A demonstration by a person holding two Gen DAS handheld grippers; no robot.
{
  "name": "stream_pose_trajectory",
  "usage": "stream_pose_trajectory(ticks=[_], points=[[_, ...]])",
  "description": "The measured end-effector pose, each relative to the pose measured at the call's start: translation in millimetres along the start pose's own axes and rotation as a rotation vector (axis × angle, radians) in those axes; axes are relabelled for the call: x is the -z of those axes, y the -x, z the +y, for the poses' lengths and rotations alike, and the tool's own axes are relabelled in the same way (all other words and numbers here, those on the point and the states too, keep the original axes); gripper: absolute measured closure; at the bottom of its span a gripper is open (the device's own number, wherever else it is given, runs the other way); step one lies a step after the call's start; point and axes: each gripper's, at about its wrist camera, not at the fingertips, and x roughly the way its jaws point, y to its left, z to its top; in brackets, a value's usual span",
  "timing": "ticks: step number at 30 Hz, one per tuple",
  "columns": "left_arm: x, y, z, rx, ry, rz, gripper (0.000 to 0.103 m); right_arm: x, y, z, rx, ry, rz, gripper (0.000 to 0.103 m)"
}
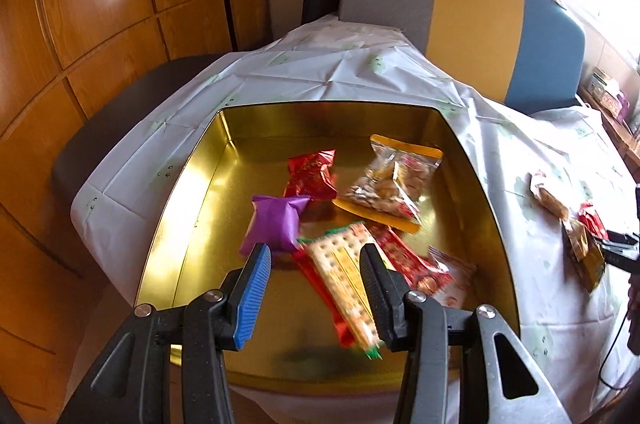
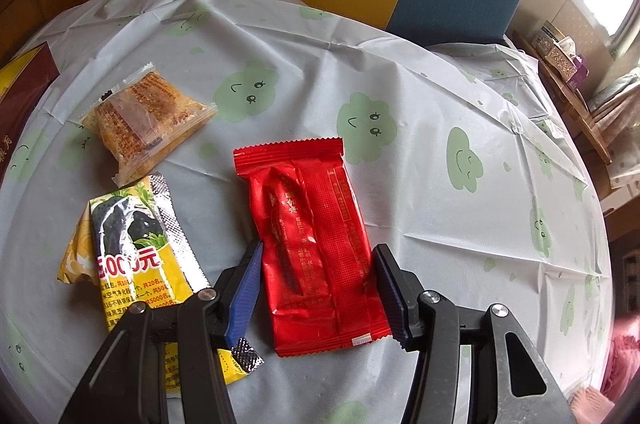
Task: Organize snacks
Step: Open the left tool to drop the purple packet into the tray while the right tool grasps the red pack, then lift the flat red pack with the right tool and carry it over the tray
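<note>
A gold tin [image 1: 192,184] sits on the table and holds several snacks: a purple packet [image 1: 276,224], a red packet [image 1: 312,176], a clear bag of nuts [image 1: 388,184] and a cracker pack [image 1: 344,280]. My left gripper [image 1: 316,264] is open above the tin, with the blurred cracker pack below its fingers. My right gripper [image 2: 318,260] is open, its fingers on either side of a long red packet [image 2: 316,244] lying flat on the tablecloth. A yellow packet [image 2: 136,264] and a clear-wrapped cake [image 2: 144,116] lie to its left.
The round table has a white cloth with green cloud faces [image 2: 368,120]. A grey, yellow and blue cushion [image 1: 480,32] stands behind it. A dark red box [image 2: 20,92] is at the left edge. Wooden cabinets [image 1: 80,24] are on the left.
</note>
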Motion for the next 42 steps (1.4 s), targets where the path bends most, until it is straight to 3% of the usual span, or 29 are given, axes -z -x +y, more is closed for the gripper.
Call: stream_pose_trajectory(ticks=[15,23,31,36,42], points=[[22.4,23.5,-11.7,-0.002,-0.026,-0.032,0.056,-4.9,2.4,-18.0,-0.005,-0.092,0.004,0.051],[25.1,26.4,-4.7,0.013,-0.013,-0.048,0.056,-1.2,7.2,-19.7,-0.082,-0.174,0.014,0.053],[30.7,24.2,8.0,0.024,0.017,-0.039,0.056,-8.3,47.6,-9.2,-0.146,-0.178,-0.065,0.054],[32.1,23.8,13.9,0.020,0.031,-0.039,0.056,-10.0,70.3,16.4,-0.241,-0.154,-0.093,0.054],[31.1,24.9,27.4,0.001,0.064,-0.050,0.056,-18.2,101.0,87.5,-0.362,-0.010,-0.132,0.054]])
